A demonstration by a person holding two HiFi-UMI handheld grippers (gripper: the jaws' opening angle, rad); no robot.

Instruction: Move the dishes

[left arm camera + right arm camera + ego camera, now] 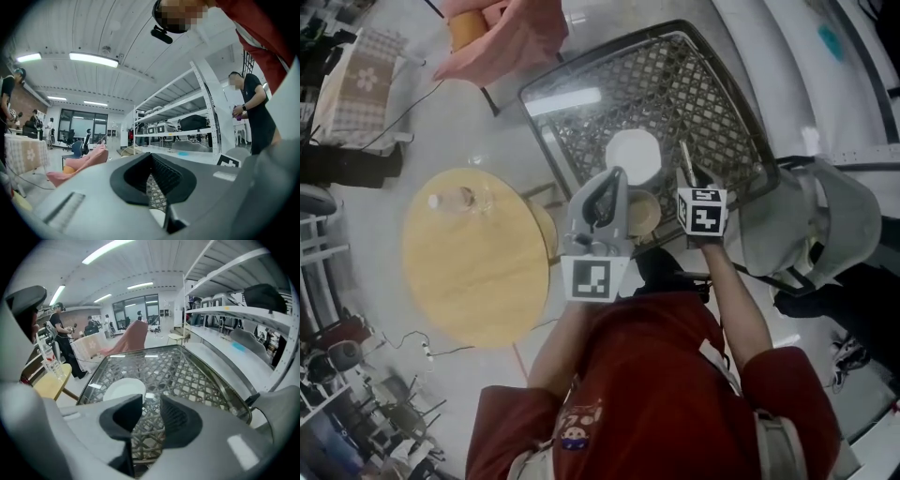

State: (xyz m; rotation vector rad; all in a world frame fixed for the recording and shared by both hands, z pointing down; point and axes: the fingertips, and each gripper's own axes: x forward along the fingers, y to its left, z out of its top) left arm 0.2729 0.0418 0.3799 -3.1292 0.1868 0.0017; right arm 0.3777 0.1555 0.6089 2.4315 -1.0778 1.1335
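Pale, shiny floor runs under two tables: one square glass-topped table (712, 94) with a dark lattice beneath the glass, and one round wooden table (478, 272) to the left of it. One white plate (633, 155) lies flat on the glass-topped table, near the middle of its near half, with nothing on it. One round tan dish (643, 214) shows at the near edge of that table, partly covered by the left hand-held gripper; whether it is a bowl or a small plate cannot be told.

Both hand-held grippers are over the near edge of the glass-topped table. The left hand-held gripper (617, 178) is held about level with its jaws closed together and nothing gripped. The right hand-held gripper (689, 173) tilts down toward the table top; its jaws stand apart, and only lattice shows through the gap. The plate lies just left of that gap and clear of the pads.

One grey chair (825, 220) stands at the right side of the glass-topped table. One pink cloth (511, 37) lies beyond its far left corner. On the round wooden table, one clear glass vessel (461, 199) stands at the edge away from the person.
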